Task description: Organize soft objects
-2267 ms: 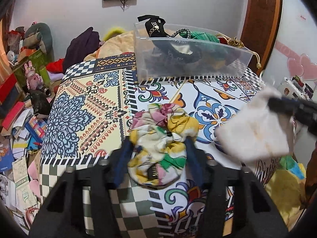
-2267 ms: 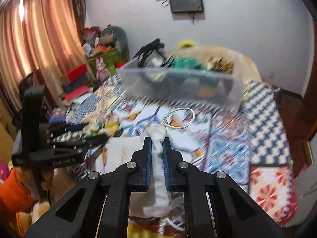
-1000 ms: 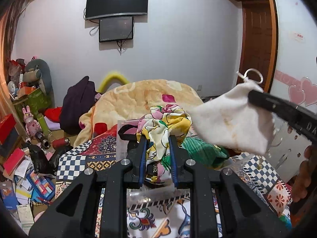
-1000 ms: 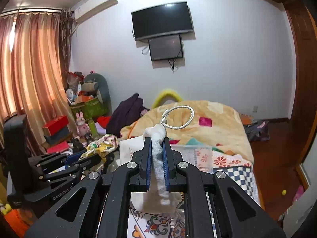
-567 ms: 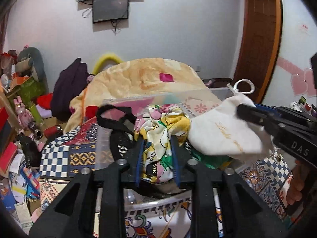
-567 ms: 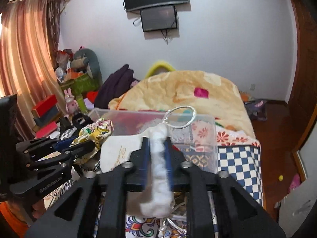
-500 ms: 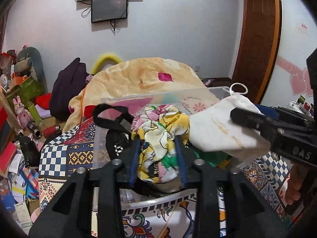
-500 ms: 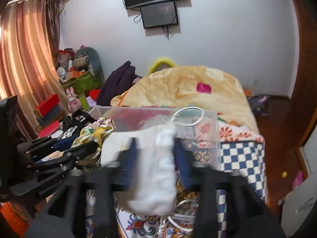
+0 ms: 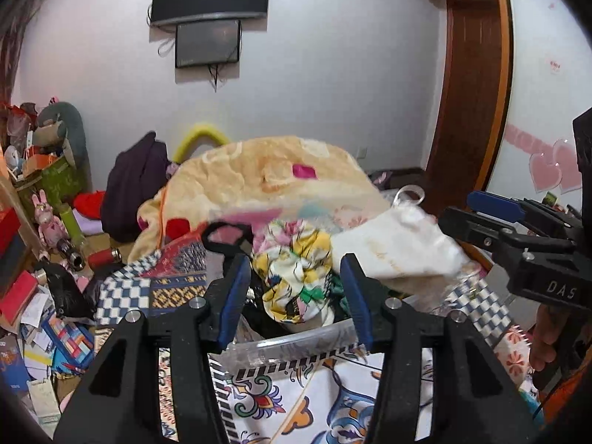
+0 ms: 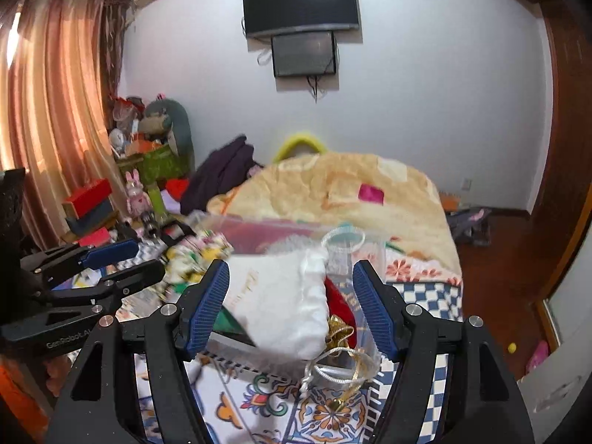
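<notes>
Hanging between the spread blue pads of the left tongs [image 9: 294,292], the floral cloth bundle [image 9: 296,270] is seen over the clear plastic bin [image 9: 292,340]; whether the pads touch it at all cannot be told, but they stand wide on either side of it and no grip is apparent. The right tongs [image 10: 292,303] are likewise wide apart, and the white drawstring pouch [image 10: 285,303] sits between them, slightly blurred, its looped cord [image 10: 342,238] at the top and its body over the near right part of the bin [image 10: 333,364].

The relation that matters is vertical: both soft things lie straight ahead of their own tongs and above or just inside the bin, which stands on the patterned bed cover [image 9: 333,407]. The bundle is on the left half, the pouch on the right half, and the two touch or nearly touch at the middle, the pouch [image 9: 399,251] overlapping the bundle's right edge in the left view. Each thing is nearest the tongs it sits in front of, so no crossing of arms is called for.

It is judged that both items are being let go into the bin, and that the coming move is a straight pull-back of each hand, away from the bin wall, so that no cloth is caught on a pad.
</notes>
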`<state>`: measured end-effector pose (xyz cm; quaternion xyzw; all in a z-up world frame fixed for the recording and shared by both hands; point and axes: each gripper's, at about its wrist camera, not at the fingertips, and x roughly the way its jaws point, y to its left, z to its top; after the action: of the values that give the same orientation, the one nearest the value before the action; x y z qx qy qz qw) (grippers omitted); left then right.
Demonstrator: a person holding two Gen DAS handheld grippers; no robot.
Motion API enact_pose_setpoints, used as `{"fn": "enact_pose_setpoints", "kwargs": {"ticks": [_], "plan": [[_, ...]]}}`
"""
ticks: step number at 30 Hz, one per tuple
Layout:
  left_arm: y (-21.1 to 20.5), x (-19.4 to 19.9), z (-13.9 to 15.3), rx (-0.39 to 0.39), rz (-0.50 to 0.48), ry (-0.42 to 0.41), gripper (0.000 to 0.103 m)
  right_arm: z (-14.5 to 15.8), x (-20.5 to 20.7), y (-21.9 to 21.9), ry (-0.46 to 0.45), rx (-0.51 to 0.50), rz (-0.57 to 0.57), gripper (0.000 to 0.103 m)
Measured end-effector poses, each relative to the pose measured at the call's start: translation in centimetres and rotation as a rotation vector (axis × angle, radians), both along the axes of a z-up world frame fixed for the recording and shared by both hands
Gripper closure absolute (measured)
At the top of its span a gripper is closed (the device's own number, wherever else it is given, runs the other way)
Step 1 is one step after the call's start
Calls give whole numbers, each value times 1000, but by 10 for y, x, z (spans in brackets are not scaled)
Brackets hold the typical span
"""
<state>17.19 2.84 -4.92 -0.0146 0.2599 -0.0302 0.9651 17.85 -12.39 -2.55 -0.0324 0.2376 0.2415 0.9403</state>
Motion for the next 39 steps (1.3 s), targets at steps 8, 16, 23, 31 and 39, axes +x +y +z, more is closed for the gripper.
{"fn": "enact_pose_setpoints", "kwargs": {"ticks": [8,16,23,31,39], "plan": [[1,-53,63,-5,10,-160,49,51,-45,-10,-153,61,1,32],[-3,-107,108,2,32,-301,27,93,-89,-23,-291,141,13,21],[-6,-135,127,2,44,-382,6,102,-112,-27,-366,174,-2,1],[-8,-147,129,12,50,-411,0,99,-115,-23,-373,177,3,0],[-7,-149,129,3,46,-416,0,94,-113,-29,-357,190,-1,0]]}}
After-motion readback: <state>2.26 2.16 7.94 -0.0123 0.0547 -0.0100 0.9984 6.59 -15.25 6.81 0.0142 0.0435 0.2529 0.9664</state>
